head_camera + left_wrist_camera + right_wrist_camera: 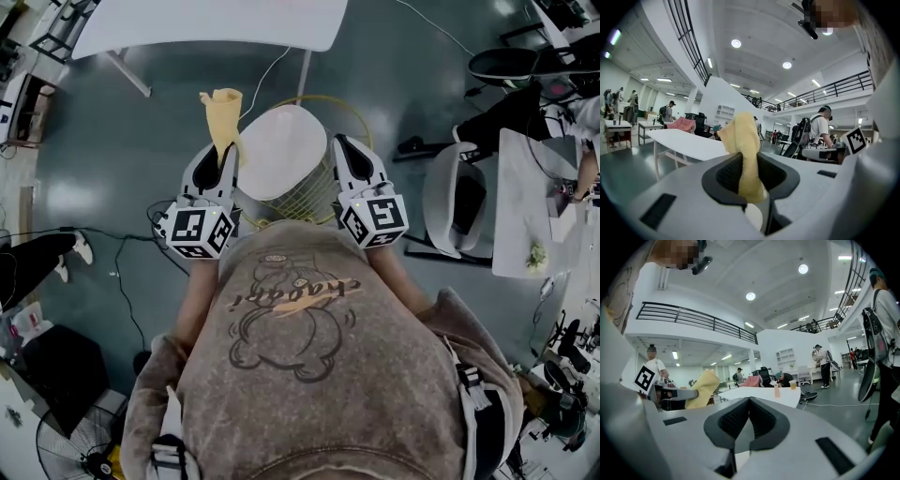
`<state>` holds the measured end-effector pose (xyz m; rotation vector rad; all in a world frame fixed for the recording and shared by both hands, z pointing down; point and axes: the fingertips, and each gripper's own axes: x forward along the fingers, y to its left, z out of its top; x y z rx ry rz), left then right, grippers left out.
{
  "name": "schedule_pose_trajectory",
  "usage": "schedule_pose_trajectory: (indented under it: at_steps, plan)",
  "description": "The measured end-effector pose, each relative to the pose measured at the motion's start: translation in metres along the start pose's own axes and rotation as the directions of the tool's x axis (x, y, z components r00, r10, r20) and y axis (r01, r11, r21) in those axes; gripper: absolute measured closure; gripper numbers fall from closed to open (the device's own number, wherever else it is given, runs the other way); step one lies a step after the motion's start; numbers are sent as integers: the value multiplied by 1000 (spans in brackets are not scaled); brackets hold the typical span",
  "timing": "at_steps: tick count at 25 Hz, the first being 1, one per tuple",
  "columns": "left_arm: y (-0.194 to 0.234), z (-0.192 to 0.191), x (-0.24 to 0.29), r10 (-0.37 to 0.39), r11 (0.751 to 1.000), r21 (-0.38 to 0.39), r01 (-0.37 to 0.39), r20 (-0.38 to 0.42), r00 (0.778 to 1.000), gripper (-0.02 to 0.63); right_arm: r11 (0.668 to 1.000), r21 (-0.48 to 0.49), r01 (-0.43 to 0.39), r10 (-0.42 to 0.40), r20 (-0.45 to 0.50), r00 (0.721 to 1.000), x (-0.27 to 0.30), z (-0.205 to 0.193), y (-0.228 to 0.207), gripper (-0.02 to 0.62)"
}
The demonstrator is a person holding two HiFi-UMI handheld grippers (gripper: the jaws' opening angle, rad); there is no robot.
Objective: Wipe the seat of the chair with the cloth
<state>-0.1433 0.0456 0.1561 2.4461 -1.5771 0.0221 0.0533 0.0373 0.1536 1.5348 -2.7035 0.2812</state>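
Left hand-held gripper [749, 174]: jaws clamped on the yellow cloth [743, 140]. The black pads pinch the cloth at its lower end. The rest sticks up past the jaw tips in a loose, crumpled bunch.

Right hand-held gripper [748, 411]: jaws together, nothing between them.

Head view: both grippers are out in front of the person's body, pointing forward and well apart, one on either side of the chair [281, 150]. Its white seat lies between them, with a yellow wire frame [314, 197] showing round the seat's right and near sides. The cloth sits just off the seat's far-left edge, over the grey floor [112, 150] in the picture, and doesn't overlap the seat. Can't tell from above how high the cloth is over the seat. Both gripper cameras look out level across the hall.

In the right gripper view, the cloth and the left gripper show off to the left.

A white table [206, 23] stands beyond the chair. A second chair [455, 197], white and black, is off to the person's right.
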Motion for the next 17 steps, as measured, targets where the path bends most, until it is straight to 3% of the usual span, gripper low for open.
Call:
schedule_pose_trajectory:
  at_steps: [17]
  plan:
    - [-8,-4,-4,6,1000,17,-6,-3,1000,514,1000,7,-21,21,2,1000,3,-1,7,572]
